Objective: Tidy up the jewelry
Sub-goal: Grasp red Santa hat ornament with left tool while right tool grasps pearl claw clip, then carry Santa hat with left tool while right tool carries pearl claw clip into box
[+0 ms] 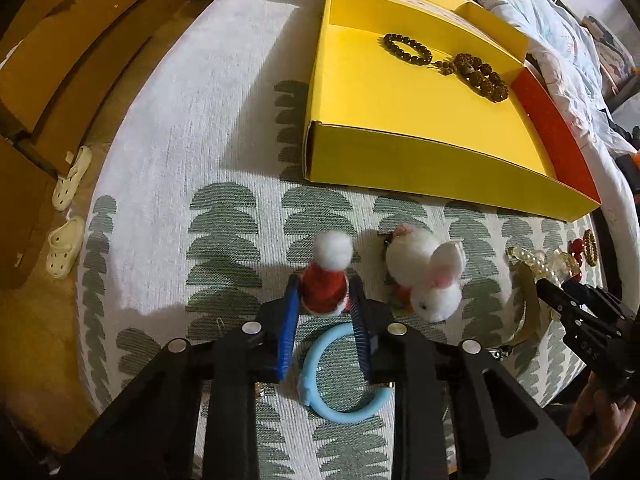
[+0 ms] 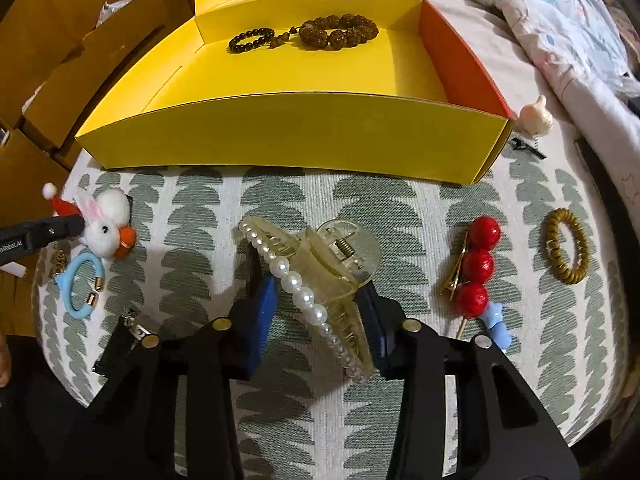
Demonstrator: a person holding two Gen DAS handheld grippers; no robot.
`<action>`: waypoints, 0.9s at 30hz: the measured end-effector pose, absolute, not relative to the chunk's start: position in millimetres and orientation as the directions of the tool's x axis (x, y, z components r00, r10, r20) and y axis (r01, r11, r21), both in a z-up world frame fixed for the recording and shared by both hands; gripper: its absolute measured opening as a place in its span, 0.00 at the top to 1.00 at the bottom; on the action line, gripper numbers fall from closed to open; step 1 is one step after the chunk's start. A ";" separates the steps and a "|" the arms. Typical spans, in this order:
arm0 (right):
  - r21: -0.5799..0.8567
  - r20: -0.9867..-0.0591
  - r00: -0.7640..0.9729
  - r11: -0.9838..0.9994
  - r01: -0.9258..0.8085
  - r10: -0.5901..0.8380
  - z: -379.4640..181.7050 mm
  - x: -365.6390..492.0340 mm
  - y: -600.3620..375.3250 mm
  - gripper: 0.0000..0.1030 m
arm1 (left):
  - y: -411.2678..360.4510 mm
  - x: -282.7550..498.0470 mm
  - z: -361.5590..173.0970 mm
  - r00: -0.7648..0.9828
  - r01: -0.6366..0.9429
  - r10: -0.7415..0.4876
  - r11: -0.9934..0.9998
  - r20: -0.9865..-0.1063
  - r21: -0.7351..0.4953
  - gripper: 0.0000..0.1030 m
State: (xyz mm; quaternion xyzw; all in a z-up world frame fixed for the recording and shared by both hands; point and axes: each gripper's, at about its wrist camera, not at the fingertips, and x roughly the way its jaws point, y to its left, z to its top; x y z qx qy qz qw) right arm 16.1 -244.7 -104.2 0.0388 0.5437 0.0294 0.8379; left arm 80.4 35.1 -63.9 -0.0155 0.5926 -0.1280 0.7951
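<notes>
My left gripper (image 1: 325,286) is shut on a red Santa-hat hair clip (image 1: 322,292) with a white pompom; its blue pads press both sides of the hat on the patterned cloth. A white bunny plush clip (image 1: 424,276) lies just right of it and a light blue hair ring (image 1: 340,372) lies under the fingers. My right gripper (image 2: 310,276) is shut on a translucent claw clip with a pearl strand (image 2: 320,276) that lies slantwise between its pads. The open yellow box (image 2: 296,128) beyond holds a dark bead bracelet (image 2: 252,40) and a brown bead bracelet (image 2: 340,30).
Right of the claw clip lie a red ball hairpin (image 2: 478,264), a small blue clip (image 2: 498,326) and a mustard coil hair tie (image 2: 564,252). A cream shell-like piece (image 2: 536,114) and a black clip (image 2: 528,146) sit by the box's right corner. Bedding (image 2: 560,20) lies to the right, slippers (image 1: 66,216) on the floor.
</notes>
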 end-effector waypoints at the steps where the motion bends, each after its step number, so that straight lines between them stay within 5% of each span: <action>1: 0.102 -0.909 0.406 0.995 -0.005 0.095 -104.3 16.1 -245.6 0.60 | 35.6 80.2 -63.3 0.266 0.185 -0.228 0.966 -0.937 -0.182 0.78; 27: 0.198 -0.865 0.475 0.980 0.030 0.161 -75.0 -1.8 -260.7 0.65 | 49.8 72.6 -38.1 0.327 0.191 -0.323 0.943 -0.888 -0.272 0.86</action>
